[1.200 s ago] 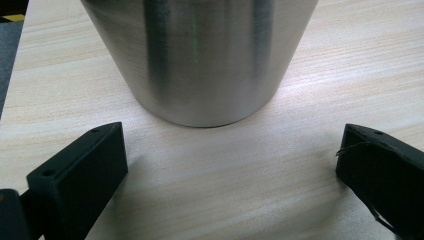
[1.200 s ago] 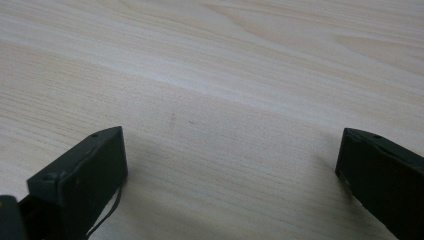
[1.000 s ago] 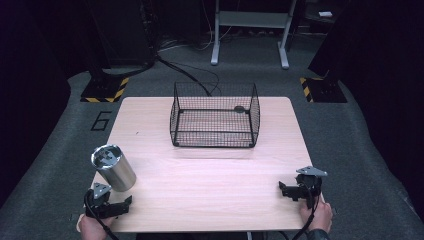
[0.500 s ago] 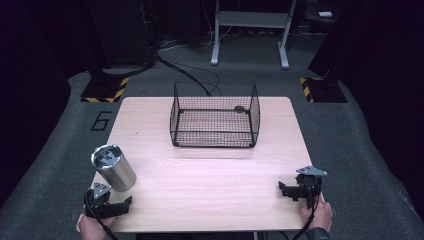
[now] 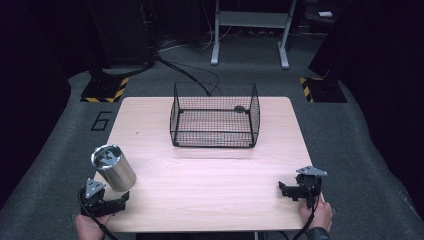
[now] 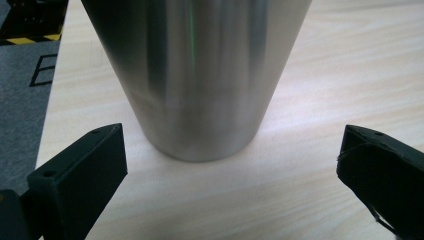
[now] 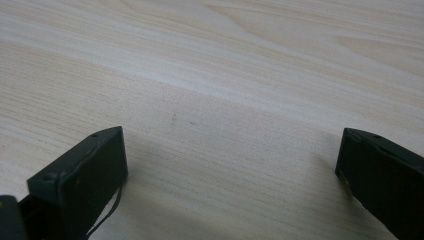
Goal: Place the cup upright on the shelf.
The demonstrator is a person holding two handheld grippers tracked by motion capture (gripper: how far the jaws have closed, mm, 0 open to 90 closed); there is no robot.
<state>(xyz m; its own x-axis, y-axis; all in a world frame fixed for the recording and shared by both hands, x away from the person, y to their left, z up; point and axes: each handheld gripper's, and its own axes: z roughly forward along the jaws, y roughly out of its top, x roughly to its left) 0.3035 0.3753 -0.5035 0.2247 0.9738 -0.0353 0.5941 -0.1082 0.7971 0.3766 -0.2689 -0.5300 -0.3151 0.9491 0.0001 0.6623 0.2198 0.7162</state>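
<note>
A shiny steel cup [image 5: 113,167] stands upright on the wooden table [image 5: 210,190] near its front left corner. My left gripper [image 5: 116,201] rests just in front of it, open; in the left gripper view the cup [image 6: 192,70] rises close ahead, beyond the wide-apart jaws and apart from them. At the front right my right gripper [image 5: 287,190] lies open on the table, with only bare wood [image 7: 225,125] between its jaws. A black wire basket [image 5: 215,116] stands at the back middle of the table.
A small dark object [image 5: 240,108] lies inside the basket at its far right. Grey carpet surrounds the table, with yellow-black striped stand bases [image 5: 105,90] and a metal frame [image 5: 250,30] beyond the far edge. A hand [image 5: 317,215] holds each gripper at the near edge.
</note>
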